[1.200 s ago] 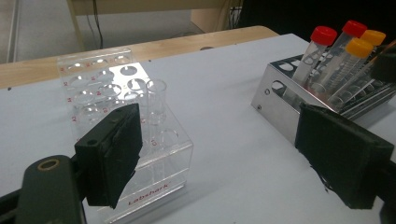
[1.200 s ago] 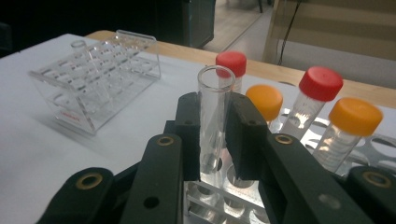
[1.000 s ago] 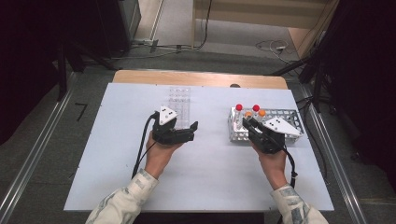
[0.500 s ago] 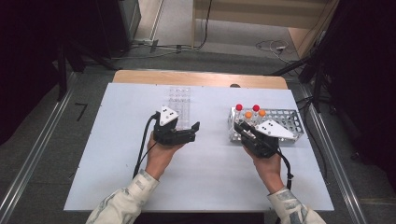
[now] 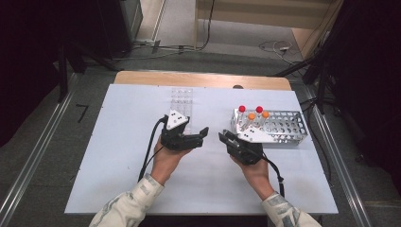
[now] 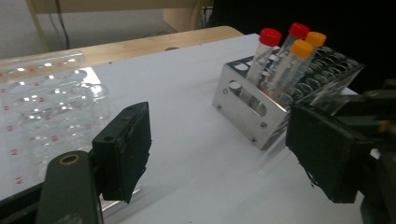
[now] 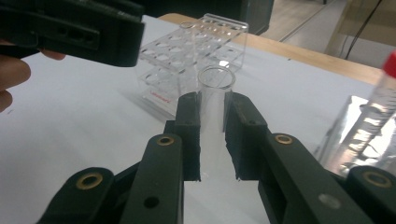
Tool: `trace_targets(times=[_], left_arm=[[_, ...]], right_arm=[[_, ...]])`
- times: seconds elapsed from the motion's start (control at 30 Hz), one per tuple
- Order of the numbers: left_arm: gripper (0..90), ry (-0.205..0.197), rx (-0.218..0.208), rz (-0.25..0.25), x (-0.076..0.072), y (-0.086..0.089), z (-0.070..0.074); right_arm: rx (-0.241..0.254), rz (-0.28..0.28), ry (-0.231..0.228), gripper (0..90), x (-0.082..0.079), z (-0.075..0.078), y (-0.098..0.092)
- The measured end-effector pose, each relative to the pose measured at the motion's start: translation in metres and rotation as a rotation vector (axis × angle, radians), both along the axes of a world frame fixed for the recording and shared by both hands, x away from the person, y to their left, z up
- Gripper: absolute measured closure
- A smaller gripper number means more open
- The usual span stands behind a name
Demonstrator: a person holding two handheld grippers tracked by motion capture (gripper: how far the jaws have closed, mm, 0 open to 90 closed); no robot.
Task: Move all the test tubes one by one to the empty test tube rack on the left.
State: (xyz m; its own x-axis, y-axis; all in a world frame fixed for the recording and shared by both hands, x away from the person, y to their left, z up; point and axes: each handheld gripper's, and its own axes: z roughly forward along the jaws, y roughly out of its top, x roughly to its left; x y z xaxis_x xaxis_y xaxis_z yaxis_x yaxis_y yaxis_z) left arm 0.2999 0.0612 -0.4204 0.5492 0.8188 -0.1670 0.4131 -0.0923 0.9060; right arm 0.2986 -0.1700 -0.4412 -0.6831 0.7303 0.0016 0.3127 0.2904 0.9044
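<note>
Item list, high view: white rectangular table top [image 5: 118,156] carrying a clear plastic tube rack [image 5: 181,100] toward the far side and a perforated metal tube rack [image 5: 283,126] at the right. Four capped tubes are standing in the metal rack's left end, two with red caps [image 5: 242,109] and two with orange caps [image 5: 251,116]. The left gripper [image 5: 204,135], black with a grey three-cornered plate, is lying just in front of the clear rack with its jaws pointing right. The right gripper [image 5: 222,138] is sitting just in front of the metal rack's left end, its jaws pointing left toward the other gripper; the two tips are standing near each other, apart. Both hands are coming in from the bottom edge in patterned sleeves.

Left gripper view: the left gripper's [image 6: 219,154] two black pads are standing spread, having just been closing somewhat, with bare table between them. Beyond them the metal rack [image 6: 252,116] and its capped tubes are showing, the clear rack [image 6: 42,102] at the left.

Right gripper view: the right gripper [image 7: 212,140] is pinching an open-topped clear glass tube [image 7: 214,100] upright between its pads, the rim rising above them. The clear rack [image 7: 187,51] is standing behind, the left gripper's black body [image 7: 79,28] crossing the upper left.
</note>
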Motion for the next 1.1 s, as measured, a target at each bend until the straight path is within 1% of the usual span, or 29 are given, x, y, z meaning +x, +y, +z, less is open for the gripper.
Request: trace_targets(times=[0.13,0.17,0.2,0.23,0.27,0.3,0.33,0.53,0.63,0.7,0.73,0.87,0.93,0.97,1.07,1.1], left_arm=[[27.7,-0.005,-0.007,-0.04,-0.004,-0.006,0.002],[29.8,-0.005,-0.006,-0.043,-0.004,-0.007,0.002],[29.8,-0.006,-0.01,-0.042,-0.005,-0.008,0.002],[32.9,-0.004,-0.014,-0.048,-0.005,-0.008,0.002],[32.9,-0.004,-0.016,-0.057,-0.006,-0.009,0.002],[36.1,-0.004,-0.018,-0.063,-0.006,-0.01,0.002],[36.1,-0.005,-0.018,-0.071,-0.006,-0.01,0.002],[45.9,0.018,0.002,-0.108,-0.006,-0.016,-0.003],[53.0,0.017,0.021,-0.108,-0.007,-0.018,-0.004],[59.7,0.021,0.024,-0.113,-0.007,-0.018,-0.005],[61.5,0.023,0.025,-0.117,-0.006,-0.018,-0.005],[64.4,0.03,0.023,-0.128,-0.006,-0.02,-0.006],[67.8,0.036,0.031,-0.133,-0.006,-0.02,-0.006],[67.8,0.039,0.034,-0.134,-0.006,-0.021,-0.006],[72.6,0.041,0.044,-0.138,-0.007,-0.022,-0.007],[72.9,0.039,0.047,-0.135,-0.007,-0.022,-0.007]], right_arm=[[-0.02,0.021,0.006,73.0,-0.001,-0.007,0.011],[-0.028,0.03,0.006,73.0,-0.001,-0.009,0.016],[-0.028,0.03,0.006,73.0,-0.001,-0.009,0.016],[-0.035,0.04,0.005,72.9,-0.001,-0.01,0.02],[-0.035,0.04,0.005,72.9,-0.001,-0.01,0.02],[-0.037,0.045,0.007,73.0,-0.001,-0.011,0.024],[-0.037,0.045,0.007,73.0,-0.001,-0.011,0.024],[-0.036,0.058,0.007,73.0,-0.002,-0.012,0.03],[-0.045,0.061,0.002,73.0,-0.003,-0.013,0.032],[-0.043,0.063,0.0,73.0,-0.004,-0.013,0.032],[-0.042,0.062,-0.002,73.0,-0.004,-0.013,0.033],[-0.053,0.065,-0.011,73.0,-0.005,-0.013,0.033],[-0.053,0.062,-0.013,73.0,-0.005,-0.013,0.033],[-0.053,0.062,-0.013,73.0,-0.005,-0.013,0.033],[-0.059,0.067,-0.019,73.0,-0.006,-0.013,0.034],[-0.061,0.064,-0.017,72.9,-0.006,-0.013,0.035]])
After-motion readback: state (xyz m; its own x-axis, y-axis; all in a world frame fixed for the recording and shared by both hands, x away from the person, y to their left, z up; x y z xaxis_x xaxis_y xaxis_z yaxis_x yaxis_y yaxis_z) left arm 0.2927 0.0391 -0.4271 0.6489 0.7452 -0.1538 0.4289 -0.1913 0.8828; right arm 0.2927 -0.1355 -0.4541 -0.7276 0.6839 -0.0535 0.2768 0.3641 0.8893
